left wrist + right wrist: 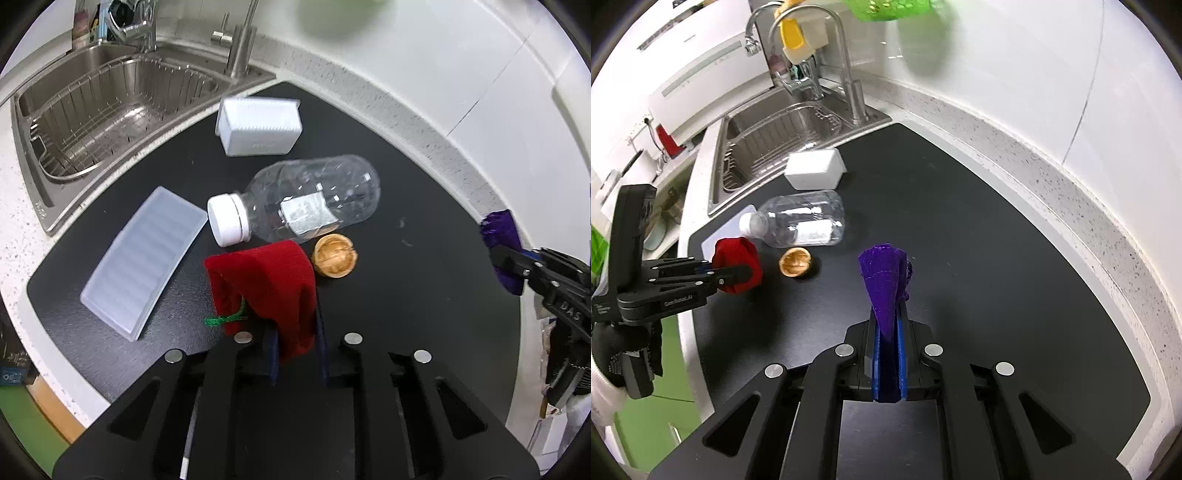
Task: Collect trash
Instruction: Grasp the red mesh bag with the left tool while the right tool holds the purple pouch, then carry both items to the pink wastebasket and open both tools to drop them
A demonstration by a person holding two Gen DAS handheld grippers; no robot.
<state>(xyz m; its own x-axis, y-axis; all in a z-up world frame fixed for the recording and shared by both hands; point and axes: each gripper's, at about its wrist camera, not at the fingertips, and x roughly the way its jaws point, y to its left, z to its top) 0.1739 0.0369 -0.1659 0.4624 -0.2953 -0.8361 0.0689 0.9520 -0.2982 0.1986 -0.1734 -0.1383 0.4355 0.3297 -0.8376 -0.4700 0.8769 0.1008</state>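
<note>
Two tools level over the mat, left tool clamping red pouch, right tool purple pouch.

Black mat on speckled white counter, white box at its far edge, clear bottle on its side, walnut shell just beside it, flat white lid at left

Right gripper pinching purple cloth; walnut shell nearby

A shiny metal sink with a wire rack inside sits next to the black surface. A tall tap stands behind it, under a green basket
</note>
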